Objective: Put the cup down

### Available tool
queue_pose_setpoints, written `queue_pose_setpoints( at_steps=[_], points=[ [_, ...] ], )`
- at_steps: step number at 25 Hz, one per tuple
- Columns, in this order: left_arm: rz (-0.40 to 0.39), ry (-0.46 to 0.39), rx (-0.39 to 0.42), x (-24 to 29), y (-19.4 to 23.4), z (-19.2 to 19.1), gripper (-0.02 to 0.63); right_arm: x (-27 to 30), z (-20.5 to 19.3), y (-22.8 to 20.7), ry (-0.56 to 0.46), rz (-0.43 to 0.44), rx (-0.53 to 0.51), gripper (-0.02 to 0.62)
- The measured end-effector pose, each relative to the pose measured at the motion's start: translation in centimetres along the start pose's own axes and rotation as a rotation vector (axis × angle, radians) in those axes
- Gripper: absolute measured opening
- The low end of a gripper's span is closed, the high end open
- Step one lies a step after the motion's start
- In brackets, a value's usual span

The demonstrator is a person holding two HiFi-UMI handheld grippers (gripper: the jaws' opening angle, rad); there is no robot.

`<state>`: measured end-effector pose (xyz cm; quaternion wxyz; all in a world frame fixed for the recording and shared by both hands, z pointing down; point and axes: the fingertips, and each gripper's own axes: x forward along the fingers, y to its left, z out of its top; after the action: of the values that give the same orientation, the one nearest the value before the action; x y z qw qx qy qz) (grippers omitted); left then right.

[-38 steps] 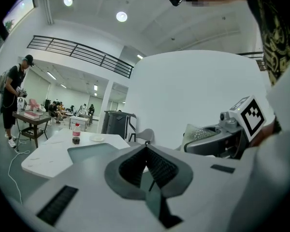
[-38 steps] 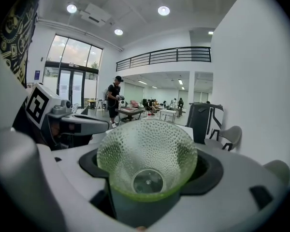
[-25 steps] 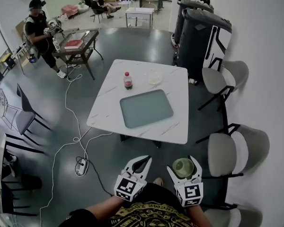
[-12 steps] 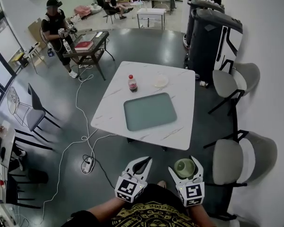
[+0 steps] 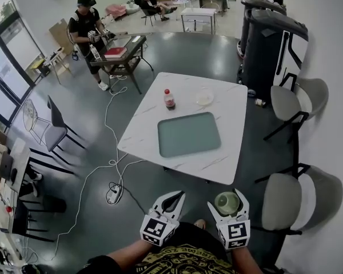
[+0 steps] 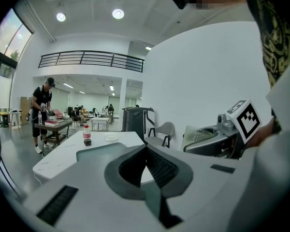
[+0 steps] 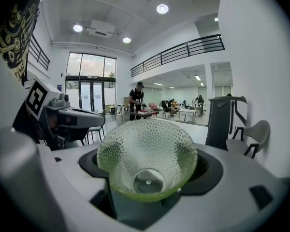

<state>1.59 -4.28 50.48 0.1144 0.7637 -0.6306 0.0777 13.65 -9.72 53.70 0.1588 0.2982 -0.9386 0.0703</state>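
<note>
While both grippers hang close to the person's body, the right gripper has its fingers clasped round a dimpled green glass cup, held in the air short of the surface. Just beside it, the left gripper has its fingers pressed together with nothing between them. Farther out stands the white marbled surface, well apart from the cup, with a green tray at its middle. Beyond the tray stand a red-capped bottle and a small clear dish.

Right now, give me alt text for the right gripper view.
A green dimpled glass cup is clamped in the fingers of the right gripper, open top showing. Beyond are the left gripper and a bright hall.
</note>
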Motion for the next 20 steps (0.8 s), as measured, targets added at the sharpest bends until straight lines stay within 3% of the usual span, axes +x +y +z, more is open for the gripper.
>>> queue_pose_setpoints(
  at_steps=[10,20],
  points=[
    [-0.033,0.007,0.000,2.6,1.3,0.2,-0.005,1.9,-0.2,-0.9,0.022,-0.019,0.013,0.397],
    [-0.112,-0.032,-0.011,5.2,4.8,1.6,-0.005,5.2,2.2,-0.9,0.031,-0.093,0.000,0.397]
  ],
)
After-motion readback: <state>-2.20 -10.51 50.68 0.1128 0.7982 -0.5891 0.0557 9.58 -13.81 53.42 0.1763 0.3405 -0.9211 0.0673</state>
